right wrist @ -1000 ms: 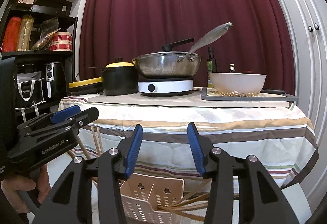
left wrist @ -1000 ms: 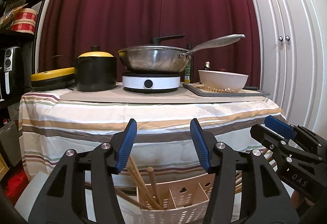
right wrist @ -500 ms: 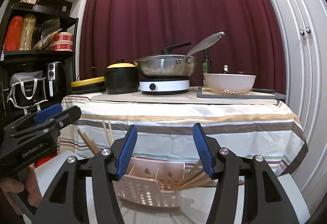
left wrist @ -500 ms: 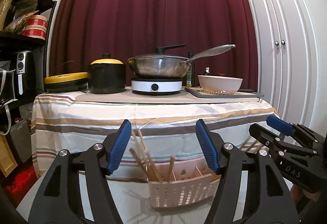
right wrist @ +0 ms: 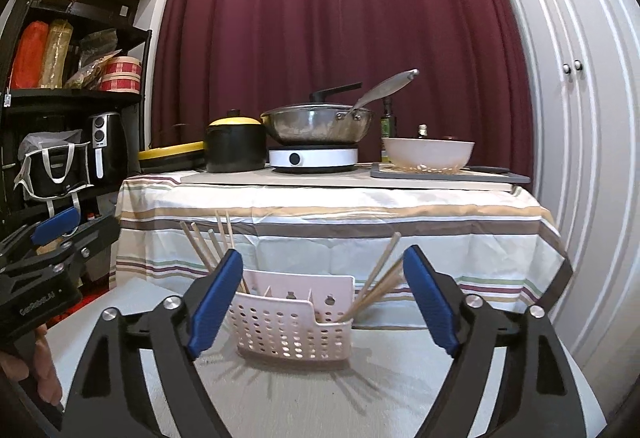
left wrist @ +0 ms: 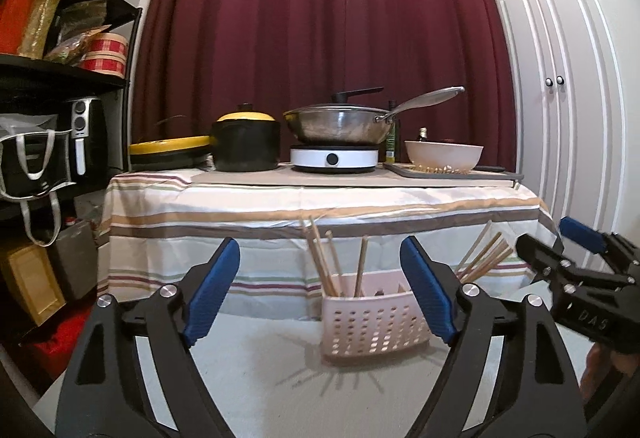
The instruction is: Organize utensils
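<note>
A pale pink perforated utensil basket (left wrist: 372, 322) (right wrist: 294, 326) stands on a low white surface in front of me. Wooden chopsticks stand in its left compartment (left wrist: 326, 262) (right wrist: 208, 246) and lean out of its right compartment (left wrist: 484, 256) (right wrist: 380, 280). My left gripper (left wrist: 320, 294) is open and empty, set back from the basket. My right gripper (right wrist: 322, 298) is open and empty, also set back from it. Each gripper shows at the edge of the other's view: the right one (left wrist: 576, 278), the left one (right wrist: 48, 250).
Behind the basket stands a table with a striped cloth (left wrist: 320, 206) carrying a black pot with a yellow lid (left wrist: 245, 142), a wok on a white hob (left wrist: 336, 126) and a white bowl (left wrist: 443, 156). Black shelves (left wrist: 48, 118) stand left, white cupboard doors (left wrist: 560, 86) right.
Both grippers have pulled back and up from the basket, which now shows whole and farther away. Both jaws have stayed open and empty.
</note>
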Tool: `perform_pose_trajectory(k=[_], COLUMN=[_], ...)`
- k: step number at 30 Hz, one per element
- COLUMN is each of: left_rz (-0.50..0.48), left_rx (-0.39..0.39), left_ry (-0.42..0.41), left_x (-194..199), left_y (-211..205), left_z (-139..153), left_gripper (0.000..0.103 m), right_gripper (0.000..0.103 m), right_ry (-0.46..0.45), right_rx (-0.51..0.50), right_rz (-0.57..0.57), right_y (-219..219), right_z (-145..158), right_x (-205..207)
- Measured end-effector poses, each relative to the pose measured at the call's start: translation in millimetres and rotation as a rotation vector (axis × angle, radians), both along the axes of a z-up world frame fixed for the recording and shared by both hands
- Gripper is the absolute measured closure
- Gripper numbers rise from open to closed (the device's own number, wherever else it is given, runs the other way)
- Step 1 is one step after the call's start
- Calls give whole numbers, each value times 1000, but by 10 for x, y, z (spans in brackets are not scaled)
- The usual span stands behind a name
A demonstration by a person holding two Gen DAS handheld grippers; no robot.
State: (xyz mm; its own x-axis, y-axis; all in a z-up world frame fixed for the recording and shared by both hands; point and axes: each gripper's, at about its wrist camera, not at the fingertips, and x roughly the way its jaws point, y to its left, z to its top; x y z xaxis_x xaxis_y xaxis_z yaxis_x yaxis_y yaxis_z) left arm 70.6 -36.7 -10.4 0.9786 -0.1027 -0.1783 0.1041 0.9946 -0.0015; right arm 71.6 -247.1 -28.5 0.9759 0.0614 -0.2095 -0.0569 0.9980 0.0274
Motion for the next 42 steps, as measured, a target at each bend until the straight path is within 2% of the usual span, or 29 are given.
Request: perform_pose_trajectory(k=[7, 17, 37, 42], left_rz=[32, 23, 30, 43], left_rx=[-31, -28, -45, -58], left_ry=[21, -28, -16, -18], left_x=[-267, -601, -691, -685], left_y=[118, 71, 85, 122], left_z=[14, 183, 153, 140], left_gripper=[14, 10, 9, 5], right_gripper=[19, 18, 17, 17], right_ry=[8, -23, -30, -31], right_rx=[3, -3, -13, -14], right_rz=[-36, -59, -54, -54], right_y=[-46, -87, -57, -48], right_z=[14, 150, 172, 170], right_x=[-269, -558, -644, -645])
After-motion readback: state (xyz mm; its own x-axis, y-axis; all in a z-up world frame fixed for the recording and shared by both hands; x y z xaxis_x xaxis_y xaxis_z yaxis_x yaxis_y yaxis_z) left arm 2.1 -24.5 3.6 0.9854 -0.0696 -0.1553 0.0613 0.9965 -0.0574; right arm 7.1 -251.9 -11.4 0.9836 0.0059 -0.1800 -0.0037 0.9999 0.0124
